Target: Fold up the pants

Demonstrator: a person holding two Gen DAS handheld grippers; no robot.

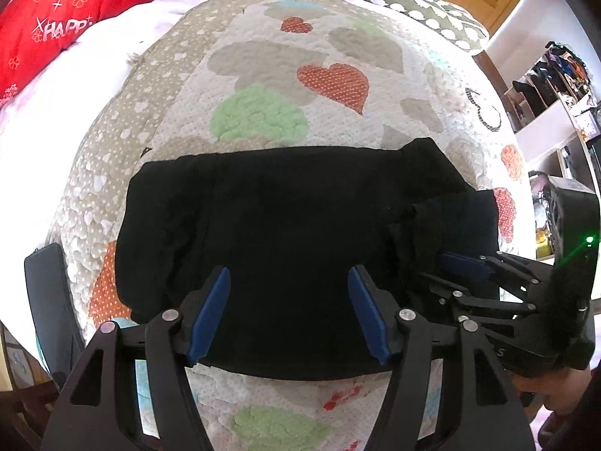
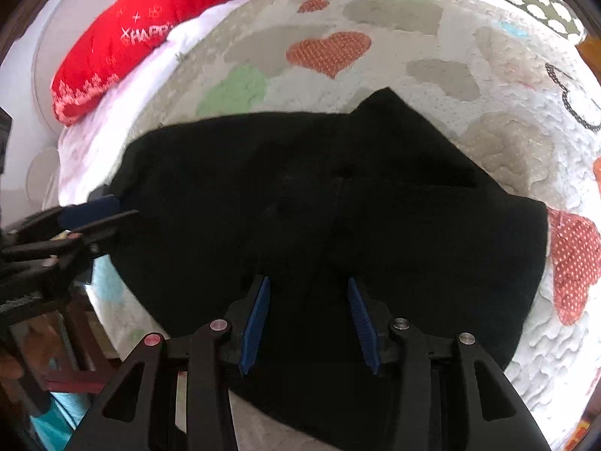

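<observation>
Hovering over black pants (image 1: 285, 233), folded bundle near bed's (image 1: 338, 18) front edge: left tool (image 1: 287, 312) wide, right tool (image 2: 308, 323) narrower, both empty. Risk: pinching one layer only, fold slumping open.

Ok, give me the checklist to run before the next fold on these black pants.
1. Pants lying on the quilt: ok.
2. Left gripper open, nothing between its fingers: ok.
3. Right gripper open above the cloth: ok.
4. Layers squared up: not ok, one corner sticks out at the far edge.
5. Fabric smooth: cannot tell, too dark.
6. The grippers apart from each other: ok.
</observation>
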